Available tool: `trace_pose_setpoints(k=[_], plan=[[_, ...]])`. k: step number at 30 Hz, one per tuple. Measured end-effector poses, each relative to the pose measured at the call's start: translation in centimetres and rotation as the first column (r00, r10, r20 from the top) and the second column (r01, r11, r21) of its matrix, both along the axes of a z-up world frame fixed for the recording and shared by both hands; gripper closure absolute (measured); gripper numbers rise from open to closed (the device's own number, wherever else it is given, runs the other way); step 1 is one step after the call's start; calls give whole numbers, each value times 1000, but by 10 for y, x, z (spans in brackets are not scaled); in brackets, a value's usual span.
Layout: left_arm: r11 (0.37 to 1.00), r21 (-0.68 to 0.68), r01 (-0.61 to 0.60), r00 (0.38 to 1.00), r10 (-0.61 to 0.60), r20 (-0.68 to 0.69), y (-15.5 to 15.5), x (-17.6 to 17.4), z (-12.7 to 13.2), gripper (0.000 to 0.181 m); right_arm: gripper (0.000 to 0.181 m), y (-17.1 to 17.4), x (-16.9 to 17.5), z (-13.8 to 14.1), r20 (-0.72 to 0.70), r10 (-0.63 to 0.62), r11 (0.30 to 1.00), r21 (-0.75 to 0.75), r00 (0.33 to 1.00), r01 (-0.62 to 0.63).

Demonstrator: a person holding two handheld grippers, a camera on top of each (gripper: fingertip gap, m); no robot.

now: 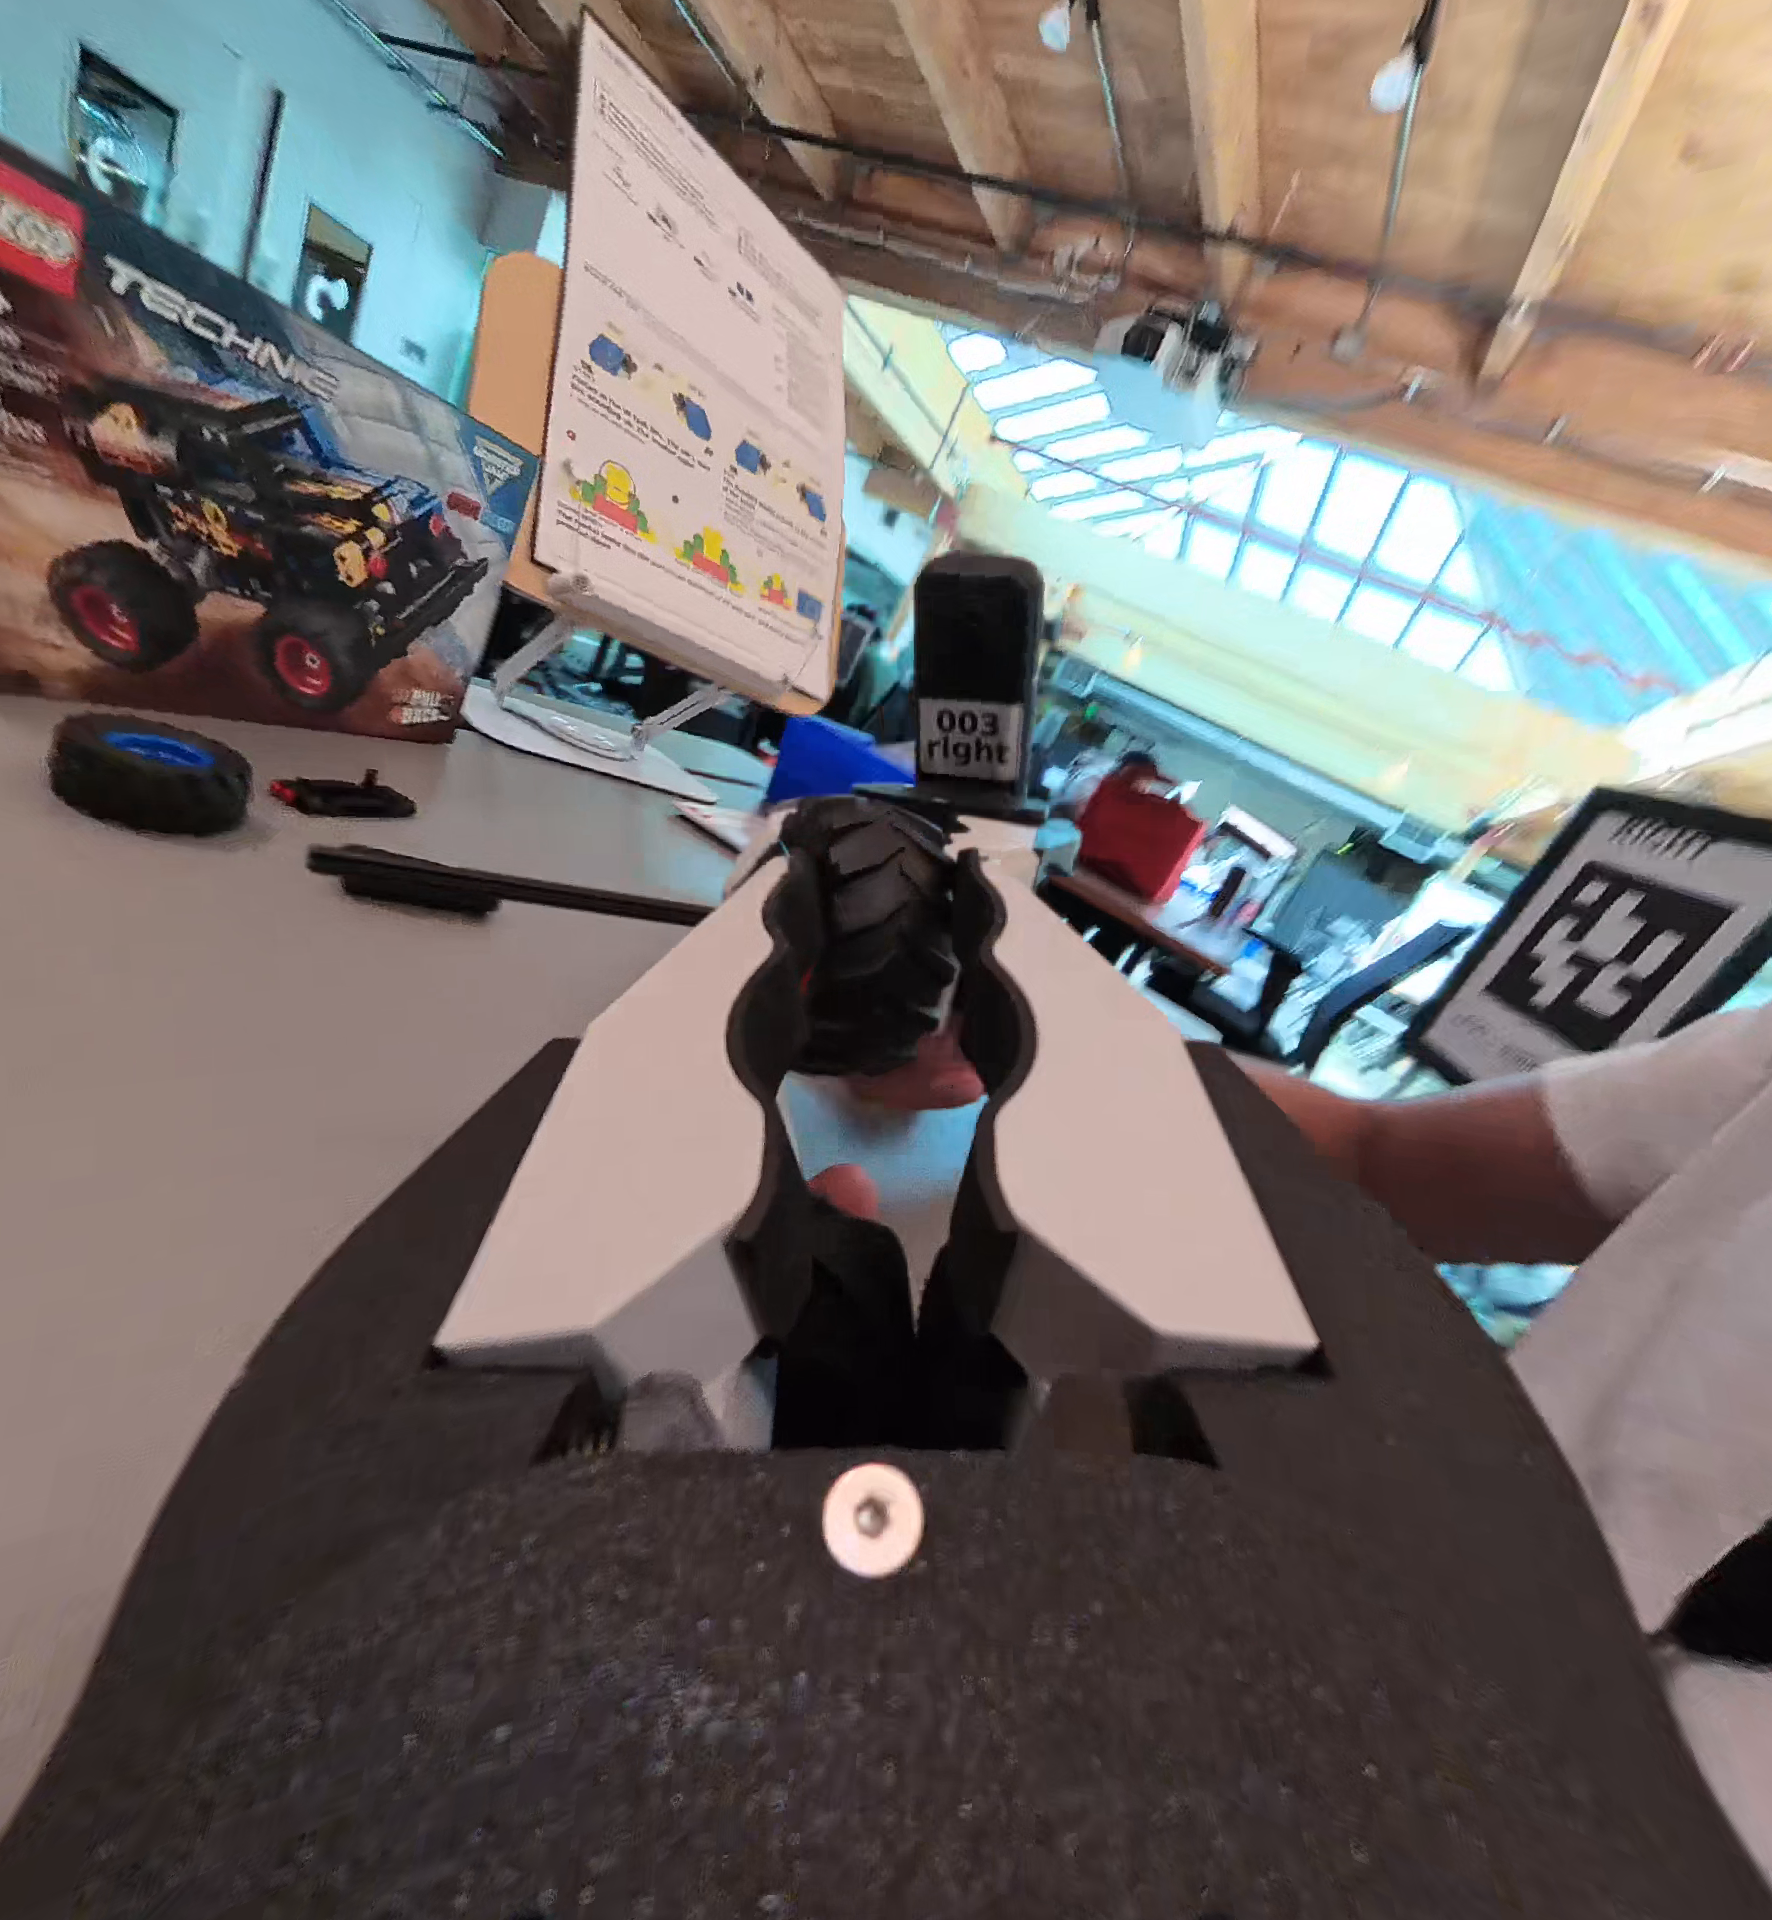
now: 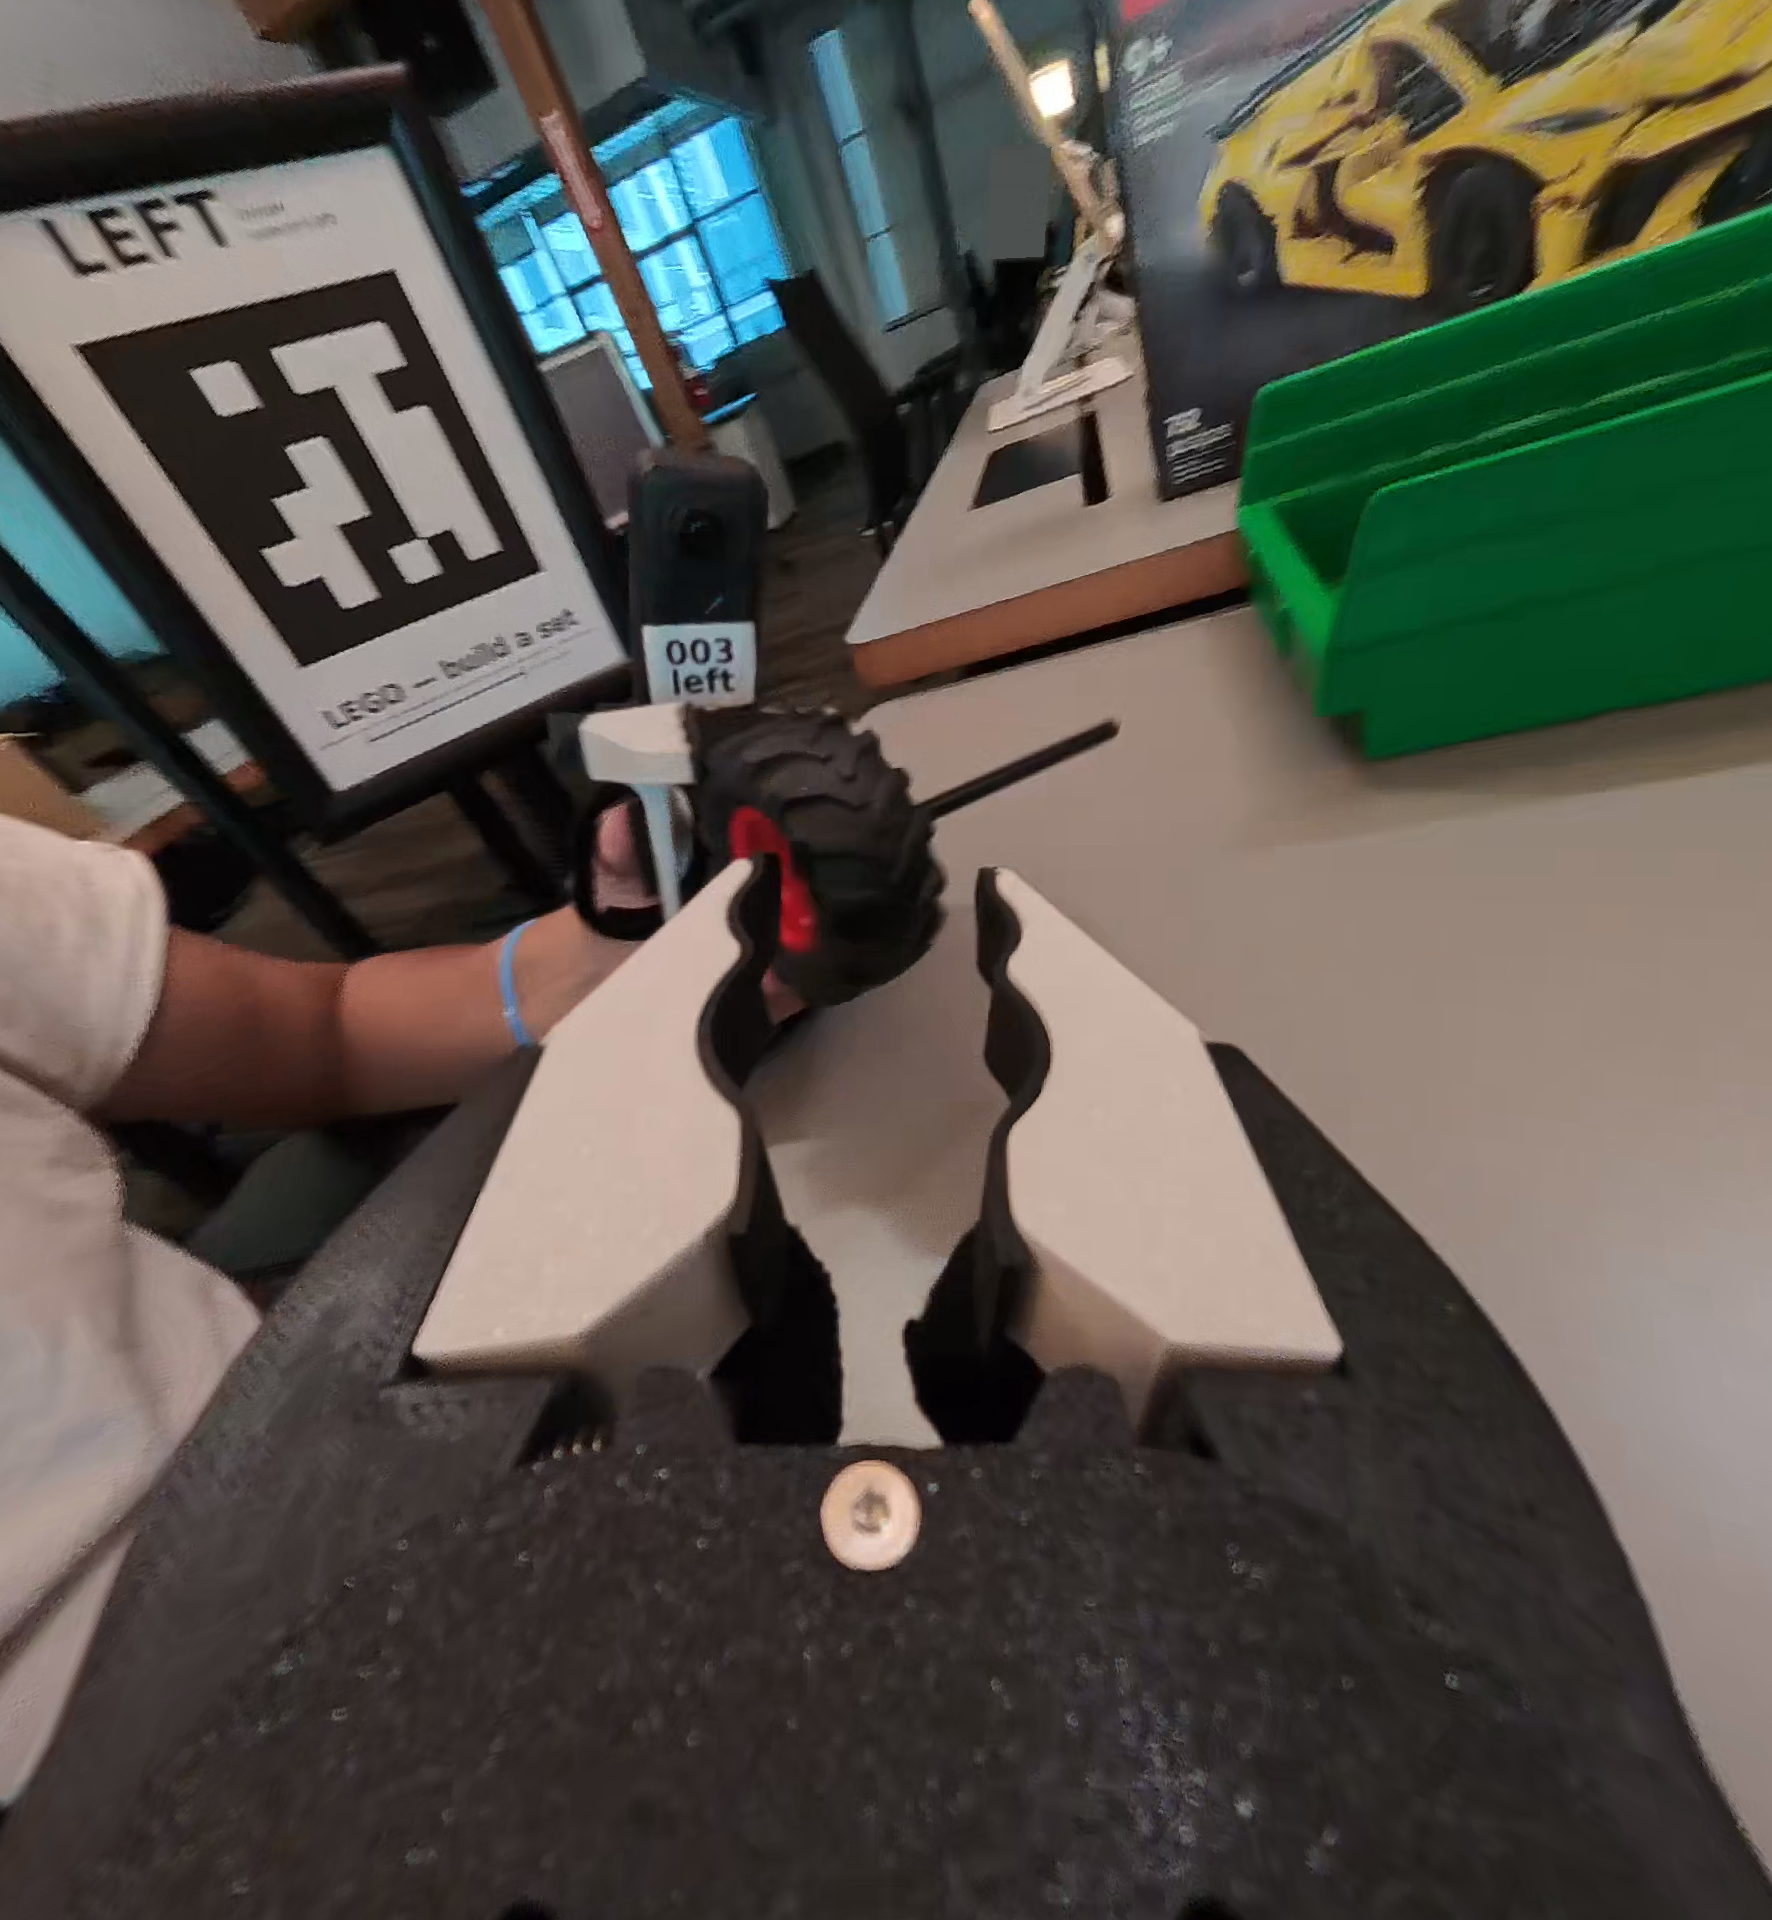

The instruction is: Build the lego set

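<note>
Left wrist view: the left hand-held gripper [image 1: 877,966] clamps a black treaded tyre [image 1: 877,935] above the grey worktop [image 1: 186,1039]. To its left lie a blue-hubbed wheel [image 1: 149,771] and a black axle rod [image 1: 508,885], before a toy truck box [image 1: 186,457].

Right wrist view: the right hand-held gripper [image 2: 866,883] is open and holds nothing, its left fingertip beside the tyre's red hub [image 2: 773,878]. Bare worktop [image 2: 1433,1039] stretches rightward to green bins [image 2: 1588,540].

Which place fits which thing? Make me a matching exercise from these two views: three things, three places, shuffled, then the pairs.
Things:
1. wheel with red hub
2. wheel with blue hub
3. green bins

Places:
A. stacked on the table, to the right
B. clamped in the left gripper
C. lying flat on the table in front of a truck box

Pairs: 1-B, 2-C, 3-A
</note>
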State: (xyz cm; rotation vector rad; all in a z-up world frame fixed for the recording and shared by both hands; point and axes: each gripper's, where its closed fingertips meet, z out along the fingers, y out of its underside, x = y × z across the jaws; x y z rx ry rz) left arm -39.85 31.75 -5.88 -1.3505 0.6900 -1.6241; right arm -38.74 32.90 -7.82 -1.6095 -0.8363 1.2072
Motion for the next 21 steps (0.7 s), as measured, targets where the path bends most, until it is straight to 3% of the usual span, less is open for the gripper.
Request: trace_pose_setpoints(k=[4,7,10,14,21], plan=[[988,-132,86,989,-68,135,-1,5,6,157,152,-7,-3,0,18,31,999,16,999,-32],[990,-125,72,992,-59,108,-1,8,5,157,153,-6,0,-3,60,22,1000,6,998,-22],[1000,-24,-18,1000,19,10,0,9,-1,154,154,-3,5,-1,118,-40,997,74,992,31],[987,141,-78,991,93,-97,-5,9,-4,154,154,-7,2,2,104,-15,999,45,994,11],[956,234,-179,959,222,-174,0,12,-11,154,155,-5,3,1,97,-24,999,-25,995,27]])
